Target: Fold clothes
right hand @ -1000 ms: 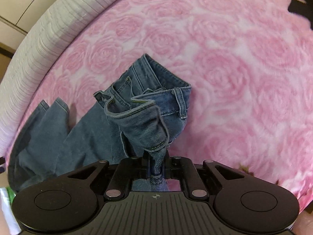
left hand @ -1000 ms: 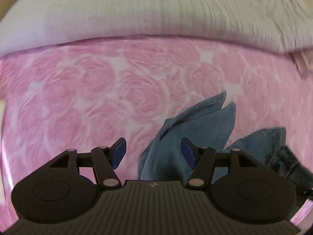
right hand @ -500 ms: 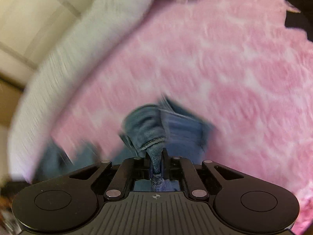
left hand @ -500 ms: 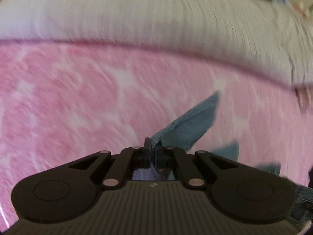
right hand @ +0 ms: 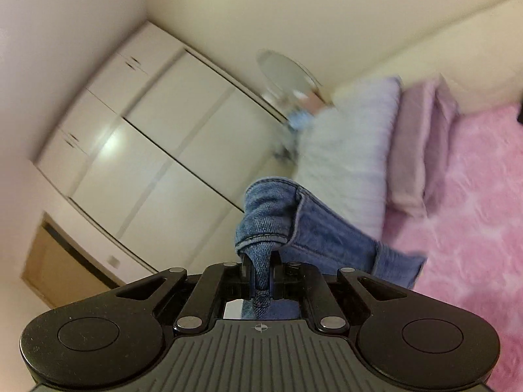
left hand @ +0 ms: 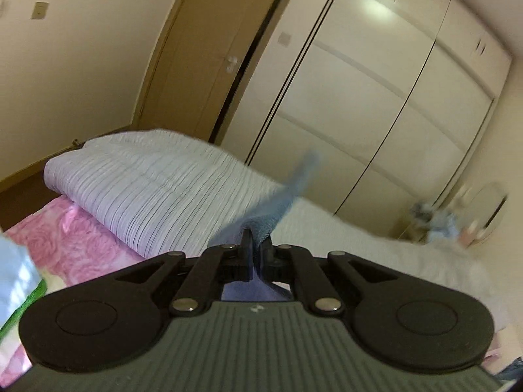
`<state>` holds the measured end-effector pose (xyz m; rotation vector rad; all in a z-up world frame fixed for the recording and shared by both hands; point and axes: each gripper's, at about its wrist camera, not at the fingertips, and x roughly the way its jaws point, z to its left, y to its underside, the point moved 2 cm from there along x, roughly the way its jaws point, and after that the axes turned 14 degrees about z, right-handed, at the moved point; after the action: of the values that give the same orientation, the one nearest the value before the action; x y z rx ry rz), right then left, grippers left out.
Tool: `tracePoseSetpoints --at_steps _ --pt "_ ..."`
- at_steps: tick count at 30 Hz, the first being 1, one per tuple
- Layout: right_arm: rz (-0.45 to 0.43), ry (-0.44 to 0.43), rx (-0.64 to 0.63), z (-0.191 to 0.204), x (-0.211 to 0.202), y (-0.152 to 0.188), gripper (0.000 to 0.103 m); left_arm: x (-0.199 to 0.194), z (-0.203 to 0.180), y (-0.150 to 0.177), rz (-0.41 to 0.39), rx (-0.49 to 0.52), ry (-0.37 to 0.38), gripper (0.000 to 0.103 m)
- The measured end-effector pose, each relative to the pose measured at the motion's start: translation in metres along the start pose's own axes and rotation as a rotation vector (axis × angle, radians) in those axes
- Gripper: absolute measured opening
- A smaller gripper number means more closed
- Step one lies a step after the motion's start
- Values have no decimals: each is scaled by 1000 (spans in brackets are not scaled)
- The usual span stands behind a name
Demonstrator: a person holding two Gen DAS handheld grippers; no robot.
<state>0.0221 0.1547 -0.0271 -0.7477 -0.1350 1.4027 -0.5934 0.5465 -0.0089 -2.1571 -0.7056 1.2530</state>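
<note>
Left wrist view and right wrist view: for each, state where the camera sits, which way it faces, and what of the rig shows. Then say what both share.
Left wrist: sits behind the left gripper, facing the wardrobe and striped duvet; its jaws pinch the jeans.
Right wrist: sits behind the right gripper, tilted, facing wardrobe, duvet and pink blanket; its jaws pinch denim.
Shared: jeans, wardrobe, duvet, blanket.

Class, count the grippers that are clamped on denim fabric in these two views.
2: the left gripper pinches a blurred strip of the jeans; the right gripper pinches a folded hem.
</note>
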Motion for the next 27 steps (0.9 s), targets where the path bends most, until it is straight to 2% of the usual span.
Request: tracePoseSetpoints --at_steps 2,4,5,7,8,10,11,13,14,17,21,24,27 --pt "-8 10 -25 -4 -27 4 6 -23 21 41 30 -43 -6 2" --pt "46 101 0 -32 -49 24 6 -41 48 93 90 -108 -21 3" --pt "90 159 16 -50 -57 35 7 -44 65 123 135 -152 -56 8" --pt "256 354 82 -103 -63 65 9 -43 103 196 278 -258 -195 15" --pt "351 458 124 -132 -64 80 12 -40 119 229 367 -288 -267 15" --pt "485 675 215 -186 -72 111 25 -39 148 290 504 -325 -423 15" --pt "549 784 262 -212 -76 126 25 -42 161 316 557 -345 -491 15" --pt "580 857 280 -238 -86 139 26 -54 176 354 604 -414 -564 14" --pt "590 887 284 -250 -91 145 26 -60 177 365 605 -431 -566 15" --pt "580 881 322 -274 -110 144 26 -60 165 381 594 -409 -556 17" --pt "554 783 359 -298 -127 140 30 -68 143 392 557 -379 -487 26" --pt "543 691 400 -312 -135 146 33 -56 132 400 557 -373 -436 27" --pt "554 650 426 -330 -137 165 35 -42 125 406 568 -359 -406 27"
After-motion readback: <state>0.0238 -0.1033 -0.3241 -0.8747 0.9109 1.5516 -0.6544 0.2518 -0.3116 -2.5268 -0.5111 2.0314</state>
